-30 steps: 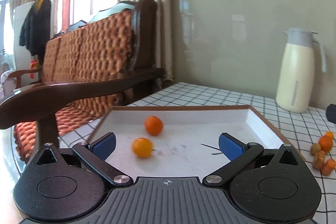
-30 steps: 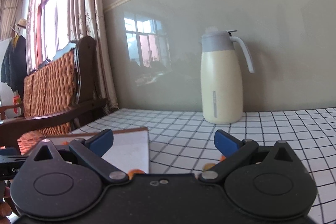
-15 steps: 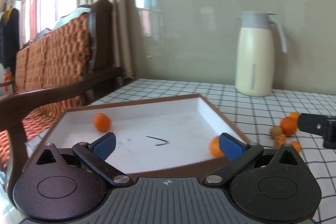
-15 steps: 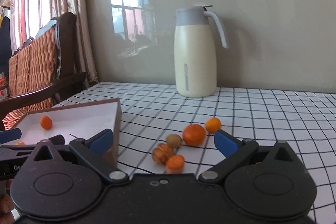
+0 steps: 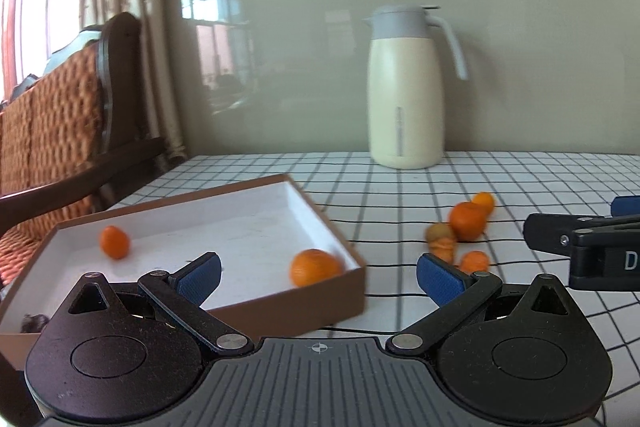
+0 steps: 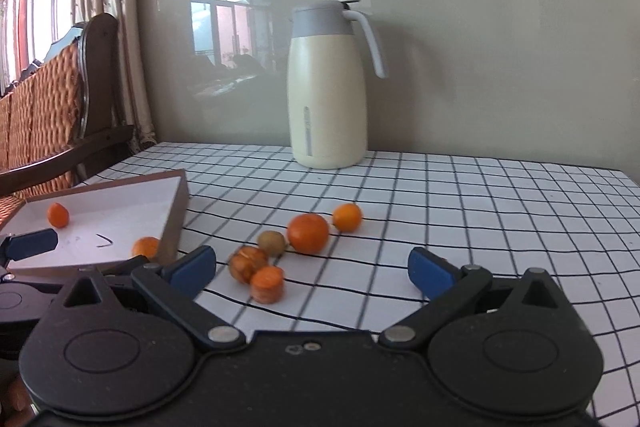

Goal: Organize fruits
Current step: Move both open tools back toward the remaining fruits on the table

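A brown box [image 5: 328,223] with a white inside holds two orange fruits: one at the back left [image 5: 115,242], one by the near right wall [image 5: 314,267]. The box also shows in the right wrist view [image 6: 178,203]. A loose cluster lies on the checked cloth: a big orange [image 6: 308,233], a small orange [image 6: 347,217], a brownish fruit [image 6: 272,243], a mottled fruit [image 6: 248,263] and an orange slice-like piece [image 6: 267,283]. My left gripper [image 5: 318,273] is open and empty over the box's right corner. My right gripper [image 6: 312,269] is open and empty, just short of the cluster.
A cream thermos jug [image 6: 326,87] with a grey lid stands at the back by the wall. A wooden sofa [image 5: 60,131] with woven cushions stands left of the table. The right gripper's body [image 5: 592,247] shows at the right edge of the left wrist view.
Both views have swung to the right. The fruit cluster and the jug have come into view ahead of both grippers. The fruit near the box's right wall has rolled there from the middle.
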Demonstrator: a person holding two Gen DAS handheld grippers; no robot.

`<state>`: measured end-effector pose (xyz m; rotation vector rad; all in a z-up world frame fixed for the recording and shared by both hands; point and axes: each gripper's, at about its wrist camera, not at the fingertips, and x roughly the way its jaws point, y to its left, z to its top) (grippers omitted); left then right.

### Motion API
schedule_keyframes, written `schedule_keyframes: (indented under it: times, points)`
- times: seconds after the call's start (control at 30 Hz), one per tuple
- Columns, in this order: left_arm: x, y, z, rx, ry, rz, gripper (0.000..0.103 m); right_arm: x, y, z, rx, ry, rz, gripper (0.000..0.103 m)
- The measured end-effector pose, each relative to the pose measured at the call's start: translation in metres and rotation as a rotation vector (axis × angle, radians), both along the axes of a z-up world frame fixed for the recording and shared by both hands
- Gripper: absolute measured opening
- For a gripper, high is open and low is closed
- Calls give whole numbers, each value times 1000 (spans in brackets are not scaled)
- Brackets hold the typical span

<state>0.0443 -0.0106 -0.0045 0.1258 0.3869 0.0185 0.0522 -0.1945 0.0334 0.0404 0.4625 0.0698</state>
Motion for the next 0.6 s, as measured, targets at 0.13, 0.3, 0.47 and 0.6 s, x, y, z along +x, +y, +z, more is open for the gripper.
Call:
schedule_keyframes:
  times: [0.13,0.3,0.47,0.6]
  points:
    - [0,-12,-2,-6,8,-39,103,-2,-11,-2,-7,1,-35,97]
    - [1,-27,-6,-5,21,-85,103,-3,-25,-2,11,4,-70,97]
    - [3,-41,-9,-12,26,-115,100,-6,-36,-4,12,-2,-96,97]
    - [8,-53,-14,-17,52,-137,89,-7,-43,-6,15,1,-111,97]
